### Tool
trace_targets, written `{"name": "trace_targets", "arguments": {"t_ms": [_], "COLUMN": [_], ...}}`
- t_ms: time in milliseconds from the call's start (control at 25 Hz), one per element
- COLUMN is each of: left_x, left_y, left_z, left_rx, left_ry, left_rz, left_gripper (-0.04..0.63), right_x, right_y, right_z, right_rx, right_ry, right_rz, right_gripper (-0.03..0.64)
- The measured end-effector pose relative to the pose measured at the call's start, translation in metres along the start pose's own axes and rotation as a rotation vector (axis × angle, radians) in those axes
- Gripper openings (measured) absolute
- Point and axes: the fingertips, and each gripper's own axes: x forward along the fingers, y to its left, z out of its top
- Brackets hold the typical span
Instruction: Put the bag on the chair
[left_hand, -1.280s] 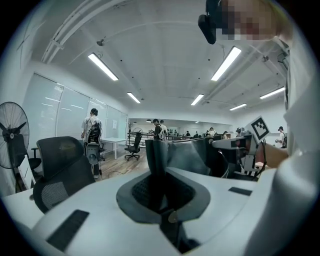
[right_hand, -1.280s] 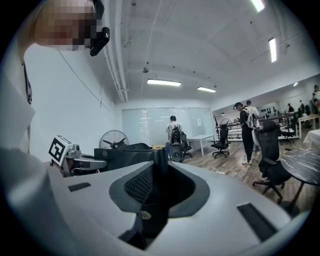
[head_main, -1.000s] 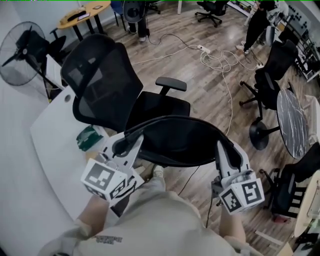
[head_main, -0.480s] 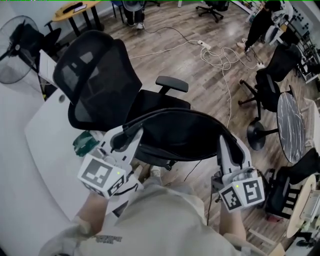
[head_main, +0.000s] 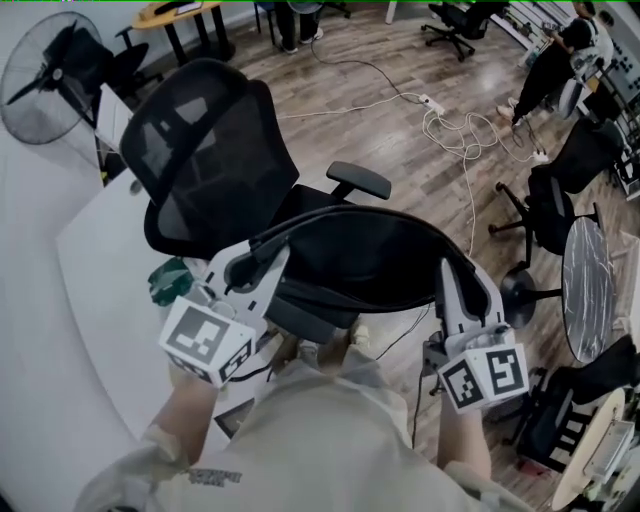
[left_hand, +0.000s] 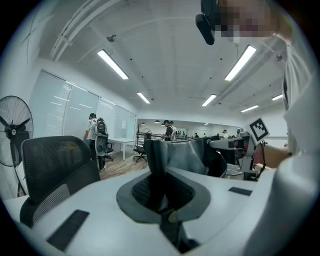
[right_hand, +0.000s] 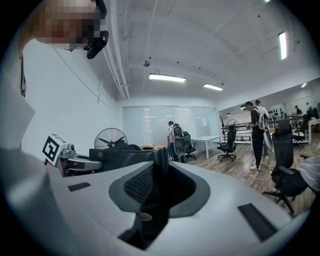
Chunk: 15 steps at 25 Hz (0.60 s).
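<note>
At twelve o'clock — chair (head_main: 212, 150): seat free.
Bag (head_main: 370, 262): slung at six o'clock, seemingly over the seat's near edge.
Left gripper (head_main: 246, 272): clamped on its eight-o'clock end.
Right gripper (head_main: 453, 285): clamped on its four-o'clock end.
Risk: early release — it slides off the front.

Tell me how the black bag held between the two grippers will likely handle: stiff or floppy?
Probably floppy: the bag spans the left gripper and right gripper, its top edge curving. Likely light, since two pinches at its ends carry it. On the chair it may slump rather than stand.
</note>
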Motion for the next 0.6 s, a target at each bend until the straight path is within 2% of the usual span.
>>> {"name": "trace_targets", "arguments": {"t_ms": [400, 600], "left_x": [0.013, 0.041], "left_y": [0.022, 0.026], "left_z": [0.003, 0.009], "left_rx": [0.001, -0.014], "left_ry": [-0.007, 0.003], "left_rz": [0.219, 0.317], "left_gripper": [0.032, 0.032], "right_x": [0.060, 0.097], "right_y": [-0.018, -0.046], "right_z": [0.004, 0.010], "right_rx": [0.014, 0.010], "right_ry": [0.006, 0.018], "right_rz": [0.213, 0.290], "right_gripper": [0.089, 0.091]}}
